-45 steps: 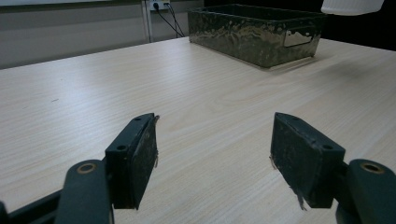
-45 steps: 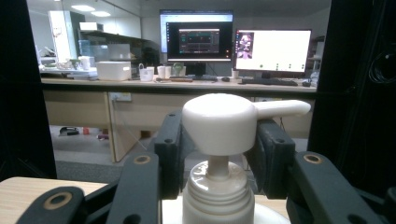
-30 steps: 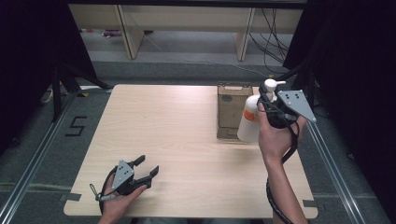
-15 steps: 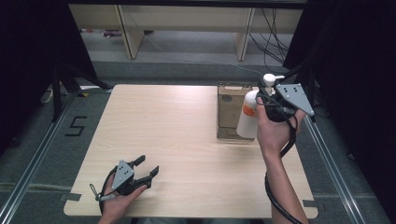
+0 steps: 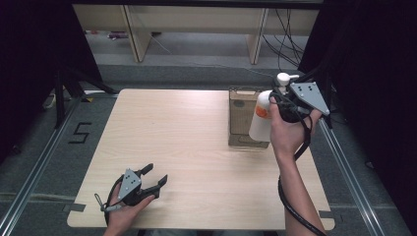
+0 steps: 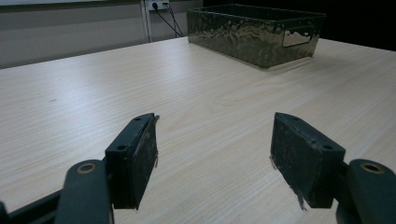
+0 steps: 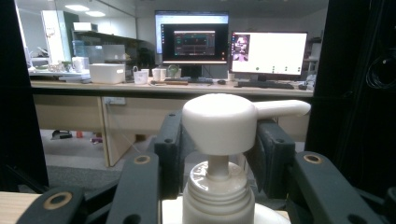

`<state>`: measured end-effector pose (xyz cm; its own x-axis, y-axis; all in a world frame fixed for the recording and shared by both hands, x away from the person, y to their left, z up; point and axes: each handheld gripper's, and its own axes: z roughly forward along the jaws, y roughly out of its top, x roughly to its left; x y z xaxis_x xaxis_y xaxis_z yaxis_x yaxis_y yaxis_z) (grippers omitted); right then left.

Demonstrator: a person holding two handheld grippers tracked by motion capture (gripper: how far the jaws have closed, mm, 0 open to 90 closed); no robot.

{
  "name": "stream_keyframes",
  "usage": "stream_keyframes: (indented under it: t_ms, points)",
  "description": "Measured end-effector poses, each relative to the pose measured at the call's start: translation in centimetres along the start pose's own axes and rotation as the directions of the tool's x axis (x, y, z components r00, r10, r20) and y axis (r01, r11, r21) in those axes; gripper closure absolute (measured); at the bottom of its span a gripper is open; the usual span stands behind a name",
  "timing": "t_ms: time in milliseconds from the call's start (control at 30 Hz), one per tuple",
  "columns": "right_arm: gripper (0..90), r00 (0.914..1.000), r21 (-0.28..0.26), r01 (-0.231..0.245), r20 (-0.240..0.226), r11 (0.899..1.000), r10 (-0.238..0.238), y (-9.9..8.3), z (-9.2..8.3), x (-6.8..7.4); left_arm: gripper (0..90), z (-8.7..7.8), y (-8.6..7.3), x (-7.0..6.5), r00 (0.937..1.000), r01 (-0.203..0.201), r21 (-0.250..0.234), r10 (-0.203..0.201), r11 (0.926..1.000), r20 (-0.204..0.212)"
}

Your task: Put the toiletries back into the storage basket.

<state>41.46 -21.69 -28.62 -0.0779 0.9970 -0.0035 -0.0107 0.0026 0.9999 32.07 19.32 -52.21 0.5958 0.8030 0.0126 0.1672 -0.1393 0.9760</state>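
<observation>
High view: tabletop (image 5: 196, 142) evenly and brightly lit from above, wood grain legible; surroundings at left and right fall to near black. Soft, short shadows under the left gripper (image 5: 151, 182) and beside the box (image 5: 243, 118). Overall slightly soft, low resolution.

Left gripper view: diffuse light, mild sheen on the tabletop (image 6: 196, 93) toward the far edge. Fingers (image 6: 135, 158) close to the lens, reasonably sharp; box (image 6: 252, 32) glints in patches, mottled highlights. Far corner at right dark.

Right gripper view: pump bottle (image 7: 219, 154) near the lens, slightly soft. Monitors (image 7: 268, 53) bright, nearly blown out; ceiling lights glare at upper left. Black borders left and right.
</observation>
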Motion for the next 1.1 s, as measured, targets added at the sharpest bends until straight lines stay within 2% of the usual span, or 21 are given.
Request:
stream_keyframes:
  t_ms: [1100]
  points:
    - [60.2,0.9997,0.039,-0.009,0.022,0.999,0.009,-0.3,2.8,-0.2,31.1,0.0,0.0,0.0,1.0,0.0,0.0,0.0,1.0,0.001]
